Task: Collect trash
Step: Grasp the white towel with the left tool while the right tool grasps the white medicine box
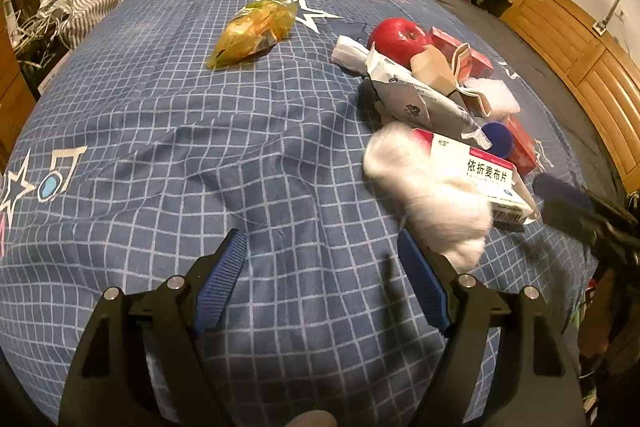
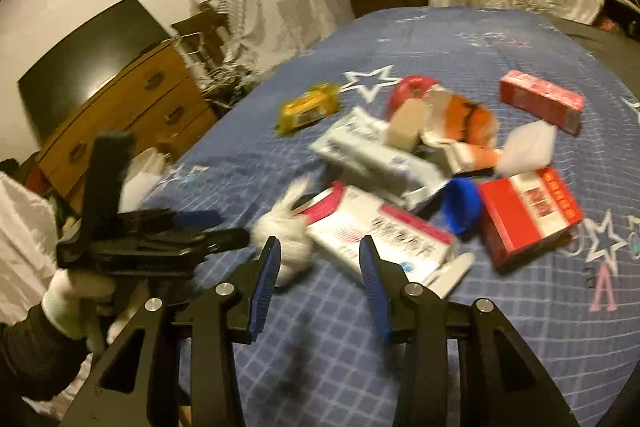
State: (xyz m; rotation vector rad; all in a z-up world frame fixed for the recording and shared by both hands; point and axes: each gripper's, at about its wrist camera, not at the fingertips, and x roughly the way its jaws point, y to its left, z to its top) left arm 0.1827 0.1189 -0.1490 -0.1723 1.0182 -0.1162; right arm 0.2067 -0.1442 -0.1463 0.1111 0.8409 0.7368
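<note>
FREE: your left side, bare bedspread (image 1: pixel 160 155) | BLOCKED: your right, trash pile (image 1: pixel 440 115) crowds it | NEAR: cotton wad (image 1: pixel 432 195) beside pill box (image 1: pixel 480 171)

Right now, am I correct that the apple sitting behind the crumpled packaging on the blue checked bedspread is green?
Not quite: the apple is red, not green. It does sit behind the crumpled packaging on the blue checked bedspread, as the left wrist view shows.

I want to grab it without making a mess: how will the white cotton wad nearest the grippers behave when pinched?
The white cotton wad looks fluffy and loose, so it will probably squash flat between the pads. Its wispy edges suggest it is very light and may shed or tear. It leans against the medicine box, which it might nudge.
</note>
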